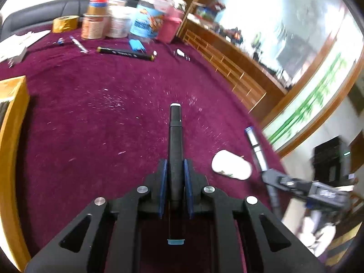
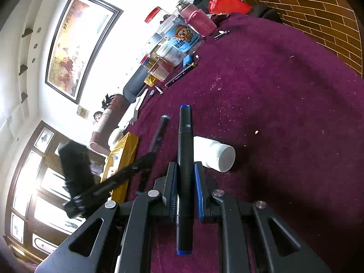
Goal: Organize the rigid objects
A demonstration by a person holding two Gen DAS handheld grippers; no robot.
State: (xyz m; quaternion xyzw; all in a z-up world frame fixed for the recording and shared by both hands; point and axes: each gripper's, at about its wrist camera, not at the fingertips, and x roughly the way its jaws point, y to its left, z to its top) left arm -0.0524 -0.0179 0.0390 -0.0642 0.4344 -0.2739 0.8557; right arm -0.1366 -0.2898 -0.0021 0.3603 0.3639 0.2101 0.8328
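My left gripper [image 1: 175,162] is shut on a black marker with a teal end cap [image 1: 175,141], held lengthwise above the maroon cloth [image 1: 102,118]. My right gripper [image 2: 185,166] is shut on a black marker with blue end caps [image 2: 185,150]. The right gripper with its marker also shows in the left wrist view [image 1: 261,166]. The left gripper and its marker show in the right wrist view [image 2: 159,134]. A white bottle [image 2: 213,152] lies on its side just right of the right gripper; it also shows in the left wrist view [image 1: 231,165]. A yellow box [image 1: 11,136] stands at the left.
Another black marker [image 1: 125,53] lies at the far side with a pen [image 1: 78,44] and a blue item [image 1: 136,45]. Jars and cans [image 1: 127,20] and a tape roll [image 1: 64,24] crowd the back edge. Papers [image 1: 20,43] lie far left.
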